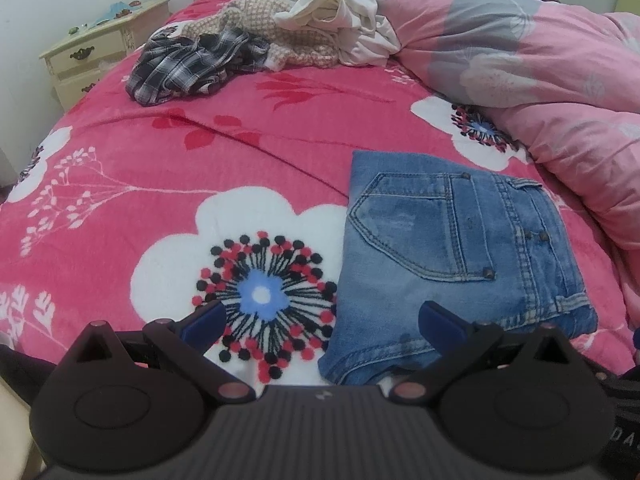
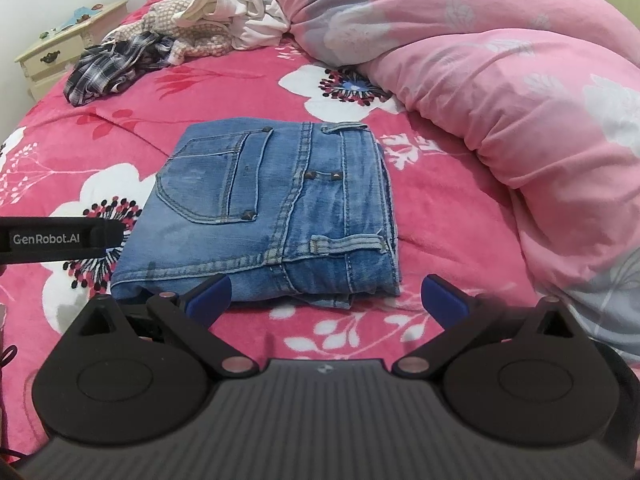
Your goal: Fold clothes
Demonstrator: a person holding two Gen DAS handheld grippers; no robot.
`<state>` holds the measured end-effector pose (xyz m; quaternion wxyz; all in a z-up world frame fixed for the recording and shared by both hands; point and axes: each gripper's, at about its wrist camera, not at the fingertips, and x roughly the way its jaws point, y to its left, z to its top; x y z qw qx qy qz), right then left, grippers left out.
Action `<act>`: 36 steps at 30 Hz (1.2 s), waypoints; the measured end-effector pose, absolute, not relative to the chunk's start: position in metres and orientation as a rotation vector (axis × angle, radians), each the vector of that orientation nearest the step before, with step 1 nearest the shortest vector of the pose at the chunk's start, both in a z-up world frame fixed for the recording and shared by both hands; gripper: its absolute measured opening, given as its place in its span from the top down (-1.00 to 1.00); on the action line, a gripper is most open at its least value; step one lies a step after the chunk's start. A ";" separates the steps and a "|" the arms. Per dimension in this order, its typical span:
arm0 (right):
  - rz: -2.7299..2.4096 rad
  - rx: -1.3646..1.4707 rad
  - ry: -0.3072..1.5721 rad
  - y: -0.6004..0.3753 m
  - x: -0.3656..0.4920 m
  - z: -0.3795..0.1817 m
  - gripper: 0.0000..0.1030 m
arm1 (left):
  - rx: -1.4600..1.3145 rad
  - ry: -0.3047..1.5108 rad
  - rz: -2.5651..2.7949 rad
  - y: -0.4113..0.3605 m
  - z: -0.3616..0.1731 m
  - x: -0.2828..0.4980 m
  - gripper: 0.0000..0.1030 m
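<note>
Denim jeans [image 2: 276, 208], folded into a thick square with a back pocket facing up, lay flat on the pink flowered blanket [image 1: 160, 152] just ahead of both grippers. The right gripper [image 2: 326, 298] hung with its blue-tipped fingers spread wide and empty, the near folded edge of the jeans directly in front of the gap between them. The left gripper [image 1: 320, 322] was likewise spread and held nothing, its right fingertip over the jeans' near left corner and its left fingertip over a white flower in the blanket. Farther ahead and to the left lay a plaid shirt [image 1: 188, 66], a knitted garment [image 1: 256, 16] and a white cloth [image 1: 348, 20], crumpled together. A pink quilt [image 2: 500, 80] was bunched up to the right. Beyond the bed's left edge stood a cream nightstand [image 1: 96, 48].
</note>
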<state>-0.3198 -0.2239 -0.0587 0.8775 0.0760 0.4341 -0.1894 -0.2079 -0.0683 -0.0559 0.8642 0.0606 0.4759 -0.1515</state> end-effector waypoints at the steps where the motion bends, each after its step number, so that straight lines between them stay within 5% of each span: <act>1: -0.400 0.156 0.899 -0.226 -0.320 -0.059 -0.97 | 0.127 1.001 -0.315 -0.068 -0.057 -0.208 -0.99; 18: -0.286 0.143 0.492 -0.288 -0.272 -0.053 -0.94 | 0.241 0.911 -0.312 -0.078 -0.064 -0.174 -0.99; 22: -0.202 0.071 0.424 -0.284 -0.262 -0.066 -0.60 | 0.259 0.872 -0.325 -0.095 -0.073 -0.160 -0.99; 29: -0.186 0.168 0.608 -0.310 -0.250 -0.092 0.18 | 0.240 0.890 -0.388 -0.127 -0.114 -0.179 -0.99; 36: -0.199 0.241 0.734 -0.324 -0.239 -0.108 0.18 | 0.108 0.946 -0.336 -0.123 -0.127 -0.177 -1.00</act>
